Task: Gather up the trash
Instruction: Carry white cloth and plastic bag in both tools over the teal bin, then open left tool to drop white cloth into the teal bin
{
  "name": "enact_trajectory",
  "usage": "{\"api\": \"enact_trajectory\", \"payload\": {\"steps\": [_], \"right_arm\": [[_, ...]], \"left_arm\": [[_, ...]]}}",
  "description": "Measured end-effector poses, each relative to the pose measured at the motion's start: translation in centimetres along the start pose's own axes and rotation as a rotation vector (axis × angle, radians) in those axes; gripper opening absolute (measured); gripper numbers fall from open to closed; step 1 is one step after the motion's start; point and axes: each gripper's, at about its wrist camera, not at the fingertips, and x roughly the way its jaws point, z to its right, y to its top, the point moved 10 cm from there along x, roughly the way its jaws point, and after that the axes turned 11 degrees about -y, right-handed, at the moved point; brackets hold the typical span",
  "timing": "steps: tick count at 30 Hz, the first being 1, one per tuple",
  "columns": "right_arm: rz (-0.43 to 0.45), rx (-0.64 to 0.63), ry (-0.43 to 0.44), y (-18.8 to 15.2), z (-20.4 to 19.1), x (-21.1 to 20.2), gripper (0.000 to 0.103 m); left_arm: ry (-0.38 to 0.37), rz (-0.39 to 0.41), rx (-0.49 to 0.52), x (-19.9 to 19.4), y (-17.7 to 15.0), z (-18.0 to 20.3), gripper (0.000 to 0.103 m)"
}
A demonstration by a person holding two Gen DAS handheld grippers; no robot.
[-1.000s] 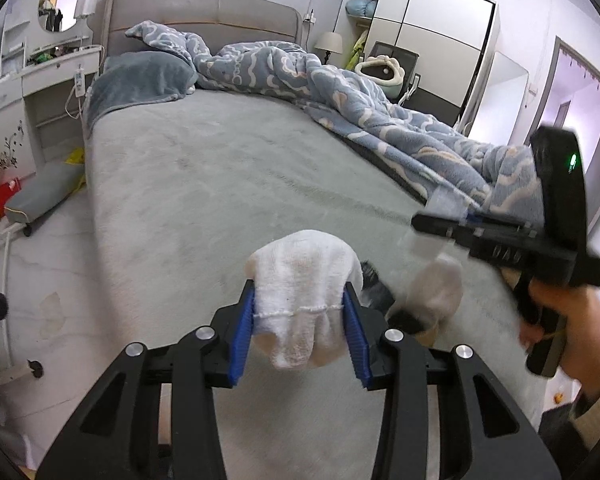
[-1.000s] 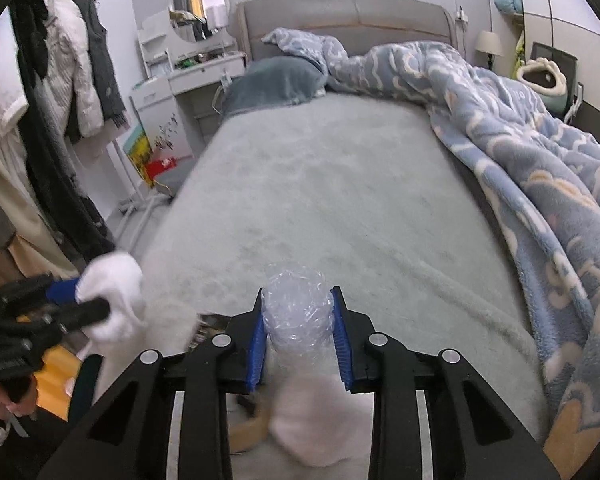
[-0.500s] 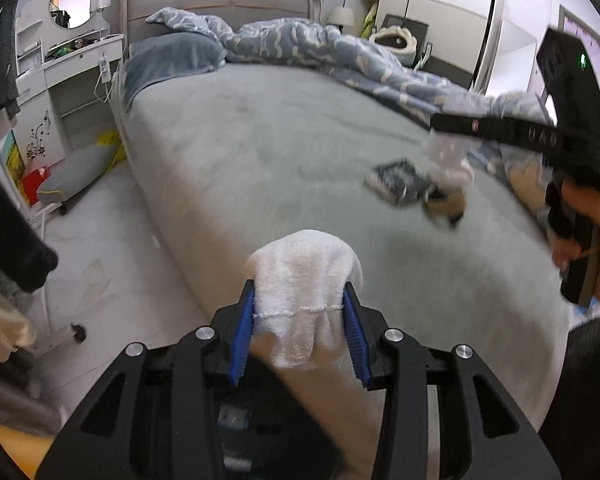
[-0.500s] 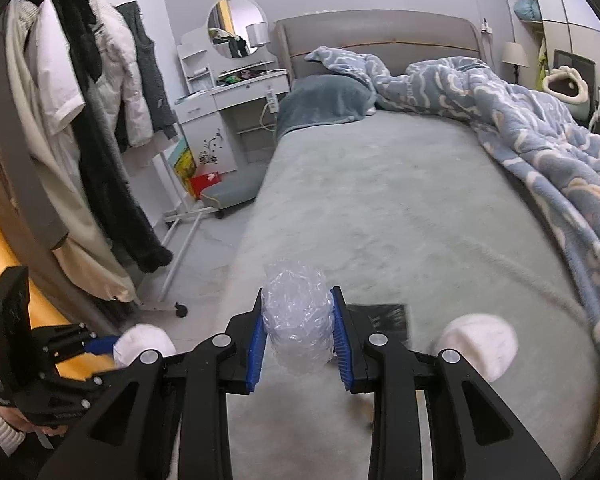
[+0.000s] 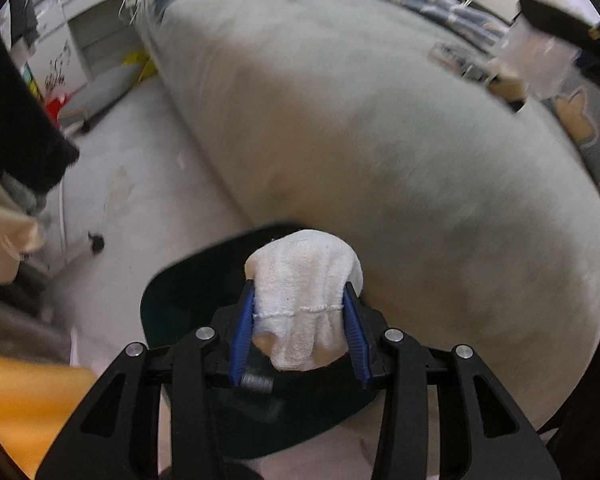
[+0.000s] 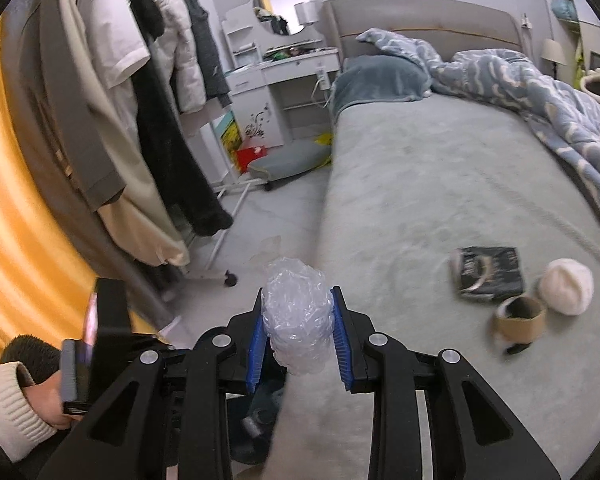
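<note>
My left gripper (image 5: 300, 292) is shut on a white crumpled tissue wad (image 5: 304, 280). It points steeply down over the mouth of a dark bin (image 5: 168, 292) on the floor by the bed's corner. My right gripper (image 6: 297, 300) is shut on a crumpled clear plastic wad (image 6: 296, 320), held over the bed's near edge; the same plastic wad (image 5: 540, 60) shows blurred at the left wrist view's top right. On the grey bed (image 6: 420, 168) lie a black packet (image 6: 488, 276), a cardboard roll (image 6: 520, 320) and another white wad (image 6: 566, 286).
A clothes rack (image 6: 140, 120) with hanging coats stands left of the bed, on wheels. A white dressing table (image 6: 276, 76) and a grey floor cushion (image 6: 288, 160) sit beyond it. A blue blanket (image 6: 540, 92) lies on the bed's right. A cream-sleeved hand (image 6: 20, 400) is at lower left.
Both views have swung left and downward, away from the bed's middle toward the floor. The dark bin has come into sight under the left gripper. Both grippers keep their hold.
</note>
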Motion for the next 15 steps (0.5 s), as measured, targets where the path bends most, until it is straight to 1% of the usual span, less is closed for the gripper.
{"api": "enact_trajectory", "payload": {"steps": [5, 7, 10, 15], "right_arm": [[-0.045, -0.030, 0.021, -1.3, -2.5, 1.2, 0.030], [-0.074, -0.042, 0.032, -2.1, -3.6, 2.0, 0.030], [-0.122, -0.061, 0.042, -3.4, -4.9, 3.2, 0.030], [-0.192, -0.091, 0.044, -5.3, -6.4, 5.4, 0.030]], "left_arm": [[0.006, -0.079, -0.058, 1.2, -2.5, -2.1, 0.045], [0.008, -0.100, -0.088, 1.6, -3.3, -3.0, 0.047], [0.031, -0.137, -0.144, 1.9, -4.6, -4.8, 0.050], [0.028, -0.151, -0.215, 1.6, -5.8, -6.5, 0.057]]}}
